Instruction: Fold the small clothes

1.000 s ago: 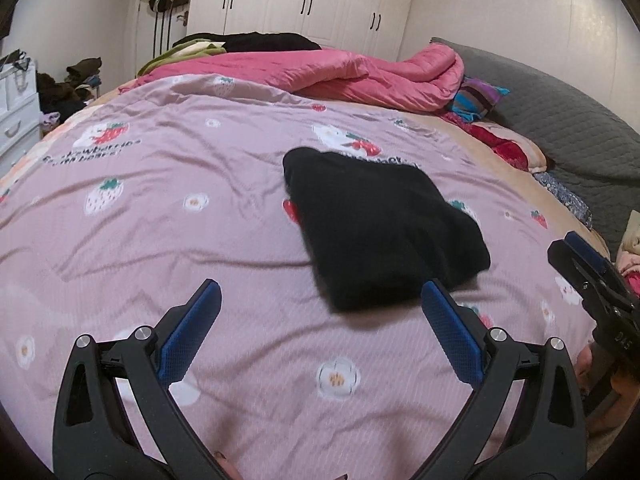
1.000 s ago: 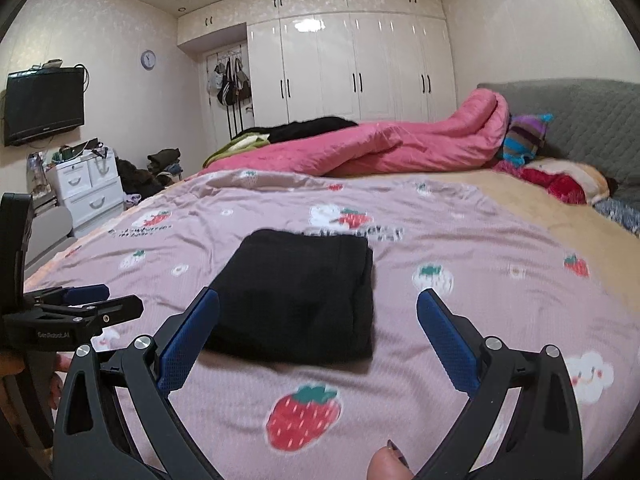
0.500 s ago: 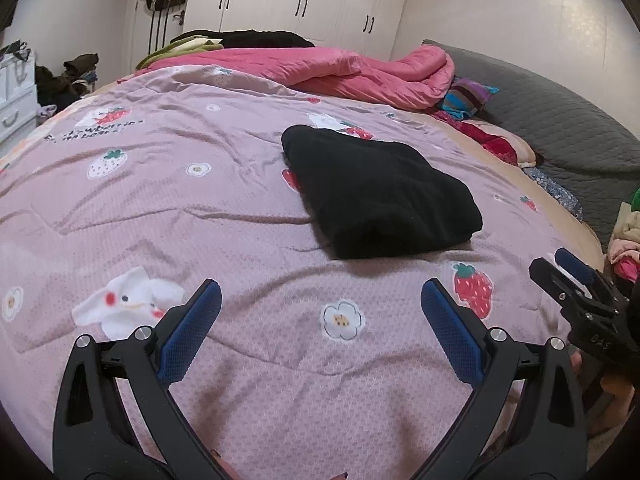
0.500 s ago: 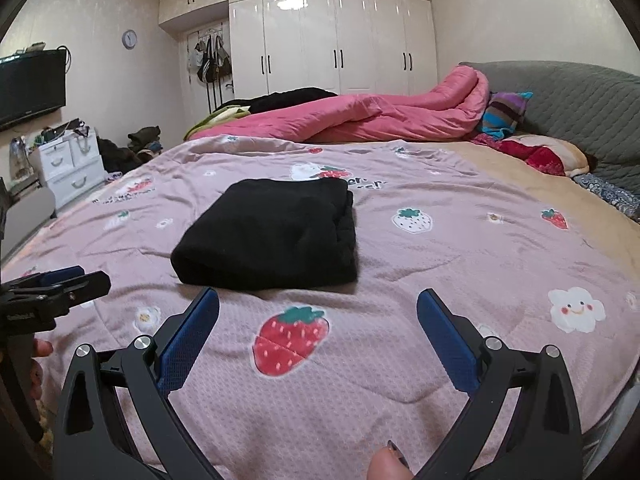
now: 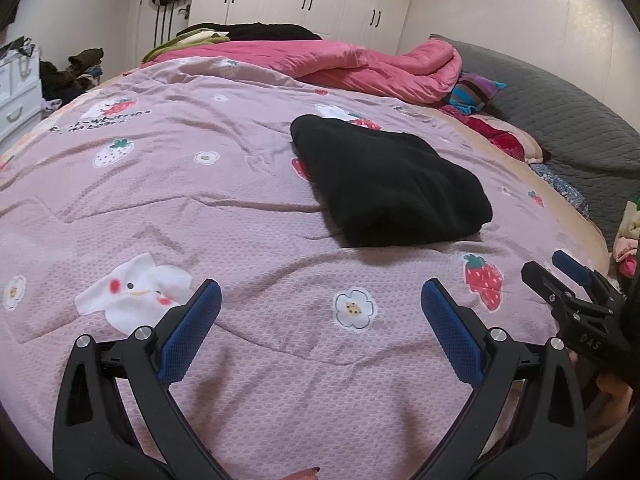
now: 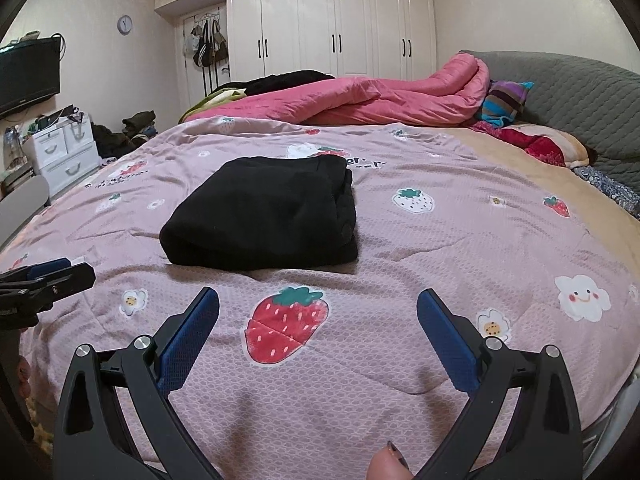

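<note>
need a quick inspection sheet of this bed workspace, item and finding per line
surface: pink strawberry-print bedspread, lightly wrinkled
job's things: black garment folded into a neat rectangle, lying flat
clutter: pink quilt bunched at the far side, striped cushion beside it
grippers: left gripper and right gripper both open, holding nothing, short of the garment
cables: nothing seen
surroundings: white wardrobe, wall clock, television, white drawers
</note>
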{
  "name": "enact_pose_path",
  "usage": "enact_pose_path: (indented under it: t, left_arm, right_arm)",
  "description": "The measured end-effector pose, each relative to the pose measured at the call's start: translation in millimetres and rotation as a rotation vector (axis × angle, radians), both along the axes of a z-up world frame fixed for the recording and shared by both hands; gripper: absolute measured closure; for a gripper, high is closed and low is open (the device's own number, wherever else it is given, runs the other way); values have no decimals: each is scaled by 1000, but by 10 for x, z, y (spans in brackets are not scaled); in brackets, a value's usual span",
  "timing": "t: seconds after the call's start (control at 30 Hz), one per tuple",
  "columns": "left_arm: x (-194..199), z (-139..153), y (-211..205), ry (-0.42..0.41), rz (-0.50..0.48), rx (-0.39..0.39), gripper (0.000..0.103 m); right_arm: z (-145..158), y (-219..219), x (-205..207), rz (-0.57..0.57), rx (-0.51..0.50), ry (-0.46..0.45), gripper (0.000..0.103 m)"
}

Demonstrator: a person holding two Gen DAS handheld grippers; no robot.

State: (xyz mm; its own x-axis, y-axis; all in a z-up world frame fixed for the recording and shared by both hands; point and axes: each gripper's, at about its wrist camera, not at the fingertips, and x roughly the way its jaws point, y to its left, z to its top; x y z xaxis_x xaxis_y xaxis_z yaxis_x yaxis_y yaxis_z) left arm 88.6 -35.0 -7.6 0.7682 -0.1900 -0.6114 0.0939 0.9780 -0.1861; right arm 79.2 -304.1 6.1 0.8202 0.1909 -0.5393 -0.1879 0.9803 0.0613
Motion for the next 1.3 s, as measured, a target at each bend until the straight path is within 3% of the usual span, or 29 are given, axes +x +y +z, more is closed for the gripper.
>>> enact_pose_path:
  t: [1.3]
  left_arm:
    - [41,-20,64,12,64,32,9]
  right_arm:
    - [-14,8,25,4,5,8,4]
